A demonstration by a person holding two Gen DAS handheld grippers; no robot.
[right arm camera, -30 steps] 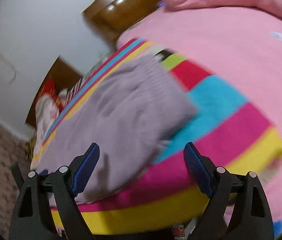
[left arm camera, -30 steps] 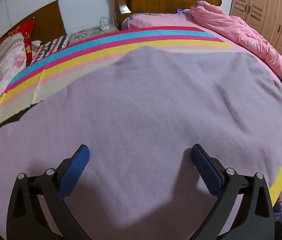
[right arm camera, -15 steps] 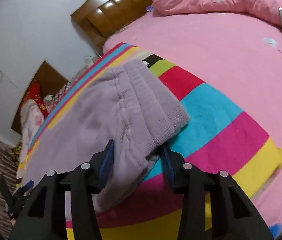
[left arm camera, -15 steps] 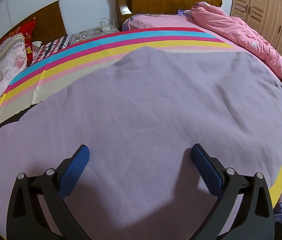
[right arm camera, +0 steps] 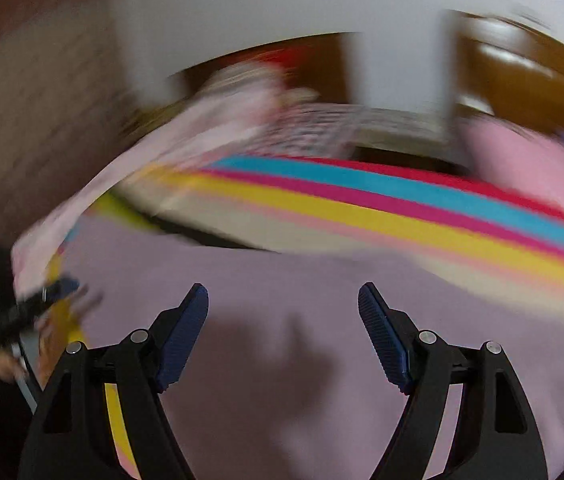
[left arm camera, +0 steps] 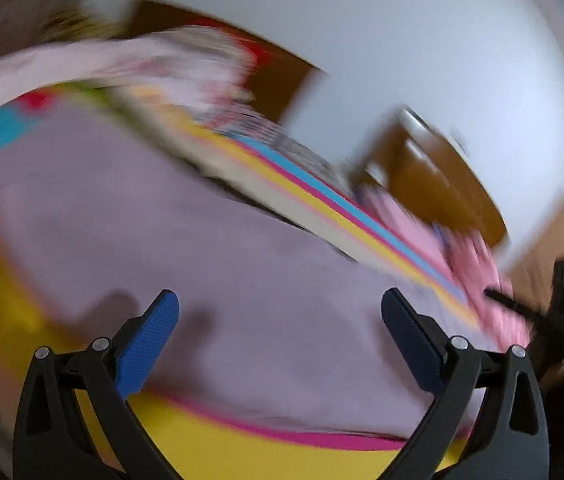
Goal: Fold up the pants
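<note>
The lilac pants (left arm camera: 261,248) lie spread flat on a striped blanket (left arm camera: 241,452). Both views are heavily blurred by motion. My left gripper (left arm camera: 279,304) hovers open just over the cloth near its front edge, with nothing between its blue pads. It also shows as a dark blur at the left edge of the right wrist view. My right gripper (right arm camera: 282,292) is over the pants (right arm camera: 462,300) with its jaws opening; the cloth lies under them and is not pinched.
The striped blanket (right arm camera: 382,208) runs behind the pants. Beyond it are pink bedding (right arm camera: 522,168), patterned pillows (right arm camera: 221,120) and a brown wooden headboard (right arm camera: 522,68) against a white wall. A hand shows low at the left edge of the right wrist view.
The left view has swung and rolled sharply, from the middle of the pants to their edge. The right gripper has come off the waistband fold and now stands wider over flat cloth.
</note>
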